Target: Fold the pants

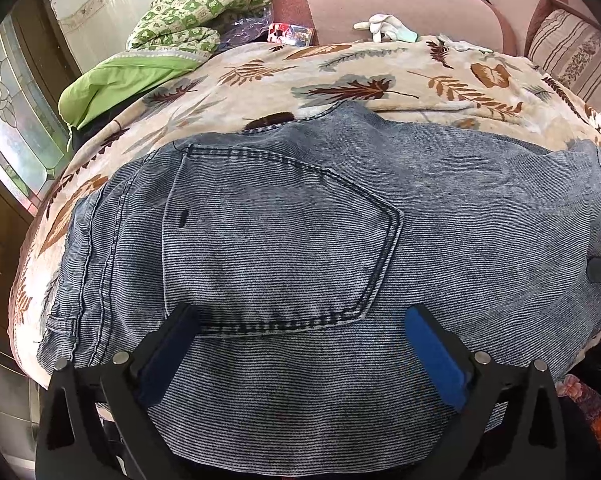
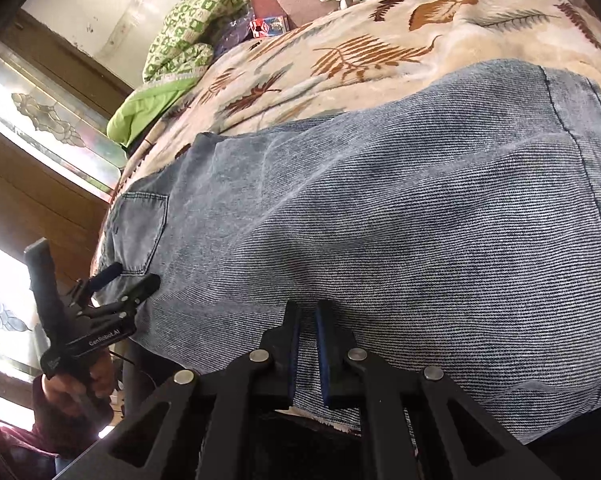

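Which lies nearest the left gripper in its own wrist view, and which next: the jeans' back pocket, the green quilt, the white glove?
Measured from the left gripper:
1. Back pocket, just ahead of the fingertips, on the jeans.
2. Green quilt, far left, past the leaf-print blanket.
3. White glove, at the far edge, right of centre.

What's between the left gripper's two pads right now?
Only flat denim: the left gripper stands open over the jeans, near the back pocket's seam, gripping nothing. Left wrist view.
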`<action>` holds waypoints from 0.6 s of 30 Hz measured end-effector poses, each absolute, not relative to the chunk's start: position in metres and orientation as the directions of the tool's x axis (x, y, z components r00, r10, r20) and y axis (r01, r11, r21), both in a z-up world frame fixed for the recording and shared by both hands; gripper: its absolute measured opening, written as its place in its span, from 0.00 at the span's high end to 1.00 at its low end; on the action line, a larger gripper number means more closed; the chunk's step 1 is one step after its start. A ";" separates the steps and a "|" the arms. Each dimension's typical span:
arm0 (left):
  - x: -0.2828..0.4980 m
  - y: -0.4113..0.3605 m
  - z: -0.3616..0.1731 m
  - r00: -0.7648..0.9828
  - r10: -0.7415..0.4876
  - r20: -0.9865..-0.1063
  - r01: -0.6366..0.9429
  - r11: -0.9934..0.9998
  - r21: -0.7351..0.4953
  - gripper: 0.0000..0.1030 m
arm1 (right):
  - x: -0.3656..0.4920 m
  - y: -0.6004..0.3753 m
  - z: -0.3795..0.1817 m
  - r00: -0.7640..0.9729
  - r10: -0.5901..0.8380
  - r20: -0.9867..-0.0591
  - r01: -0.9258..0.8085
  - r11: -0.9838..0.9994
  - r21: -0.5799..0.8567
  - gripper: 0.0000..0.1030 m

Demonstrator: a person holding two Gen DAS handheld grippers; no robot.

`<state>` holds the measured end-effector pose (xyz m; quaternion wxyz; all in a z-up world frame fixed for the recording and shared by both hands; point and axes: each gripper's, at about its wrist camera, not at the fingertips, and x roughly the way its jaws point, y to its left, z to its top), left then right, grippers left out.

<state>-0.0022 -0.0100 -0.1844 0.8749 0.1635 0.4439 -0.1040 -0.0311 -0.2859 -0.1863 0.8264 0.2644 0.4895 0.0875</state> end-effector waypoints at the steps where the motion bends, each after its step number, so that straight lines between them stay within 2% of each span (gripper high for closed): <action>1: -0.003 -0.010 -0.185 0.588 -0.034 -0.808 0.324 0.925 0.197 0.00 | -0.031 -0.287 -0.187 0.507 0.409 -0.759 0.115 0.841 0.529 0.90; 18: -0.002 -0.010 -0.184 0.573 -0.028 -0.819 0.311 0.932 0.186 0.00 | -0.026 -0.294 -0.194 0.520 0.468 -0.714 0.127 0.784 0.607 0.90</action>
